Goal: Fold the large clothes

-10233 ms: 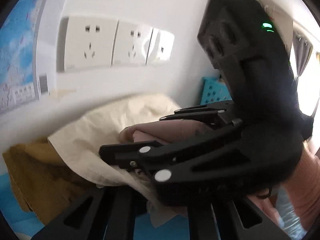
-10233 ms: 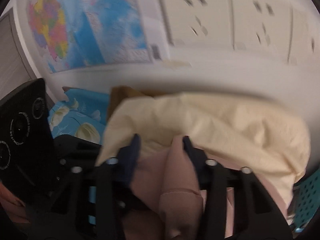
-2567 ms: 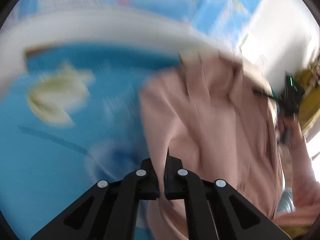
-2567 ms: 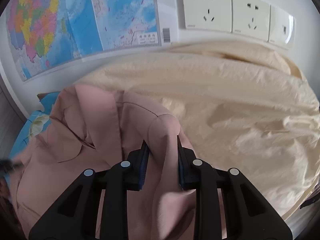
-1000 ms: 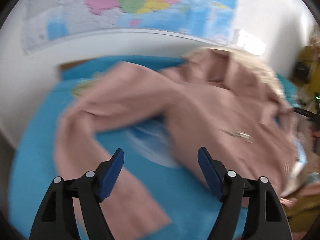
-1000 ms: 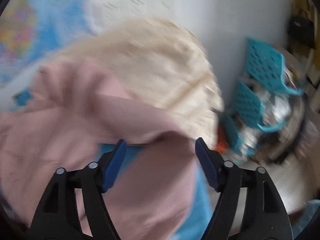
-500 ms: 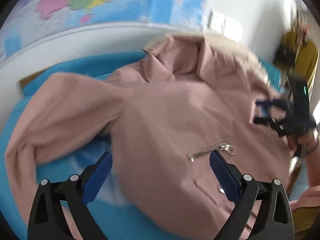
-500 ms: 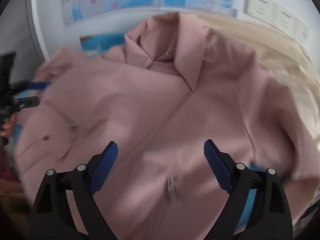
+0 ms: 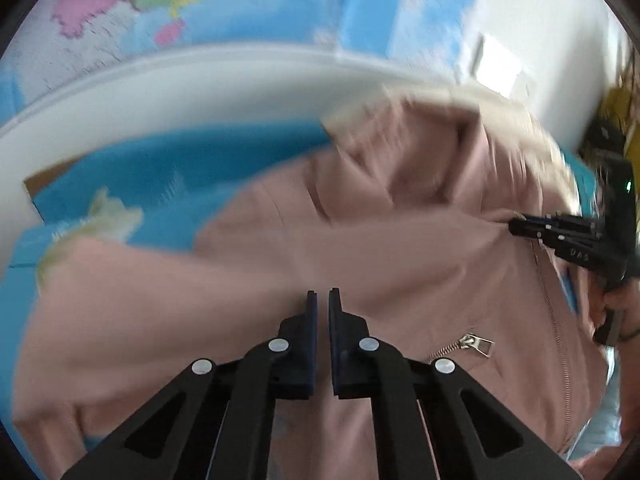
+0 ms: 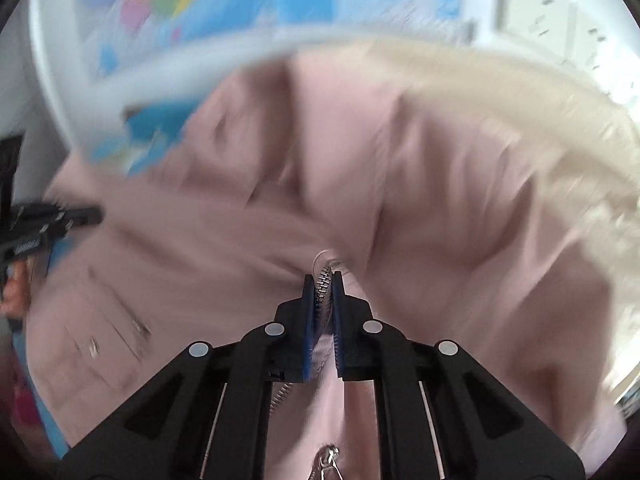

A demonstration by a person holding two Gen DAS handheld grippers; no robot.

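A pink zip-front jacket lies spread on a blue patterned sheet; it fills the right wrist view too. My left gripper is shut, its tips pinching the jacket's fabric near the front. My right gripper is shut on the jacket's zipper edge, with zipper teeth showing between the pads. The right gripper also shows at the right of the left wrist view, and the left gripper at the left of the right wrist view. Both views are blurred by motion.
A cream garment lies behind the jacket against the wall. A world map and wall sockets are on the white wall. A loose zipper pull lies on the jacket front.
Both grippers were wide open above the spread jacket half a second ago. Both have dropped onto it and closed on its fabric, the right one on the zipper edge.
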